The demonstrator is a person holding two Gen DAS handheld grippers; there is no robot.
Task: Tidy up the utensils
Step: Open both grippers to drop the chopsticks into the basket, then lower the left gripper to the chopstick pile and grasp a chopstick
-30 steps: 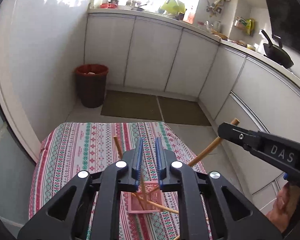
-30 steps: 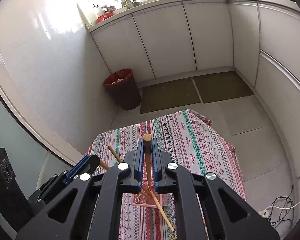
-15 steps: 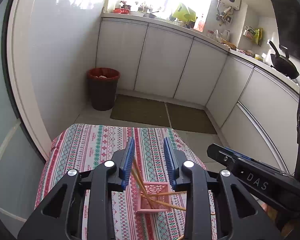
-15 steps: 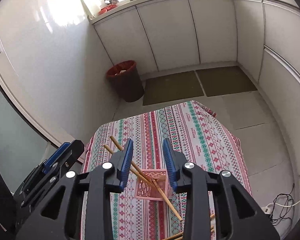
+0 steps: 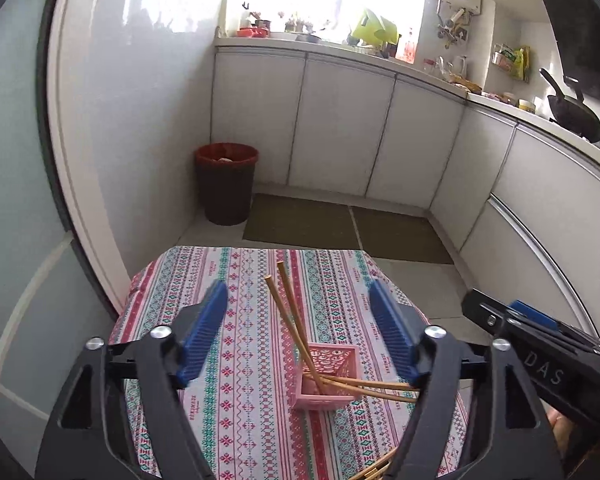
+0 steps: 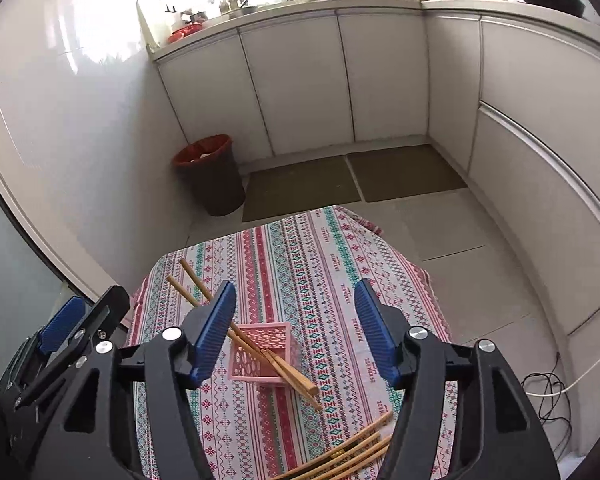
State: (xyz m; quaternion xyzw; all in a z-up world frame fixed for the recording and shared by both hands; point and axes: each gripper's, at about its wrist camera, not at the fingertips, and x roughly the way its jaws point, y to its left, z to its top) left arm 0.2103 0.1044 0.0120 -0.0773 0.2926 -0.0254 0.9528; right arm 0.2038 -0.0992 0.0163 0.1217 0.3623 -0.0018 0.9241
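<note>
From my remote seat, both views cut off the loose chopsticks [image 6: 354, 454] at the near edge of the worktop [image 5: 236, 280], hidden partly behind the jaw arms; how many lie there I cannot tell; the pink basket [image 5: 327, 376] stands on the striped cloth with four chopsticks [image 5: 290, 312] leaning out of it, two to the far left, two to the right; my left hand-held gripper [image 5: 300, 332] and right hand-held gripper [image 6: 296, 330] have just been opening and gape wide, empty, basket below and between their blue pads, untouched.
</note>
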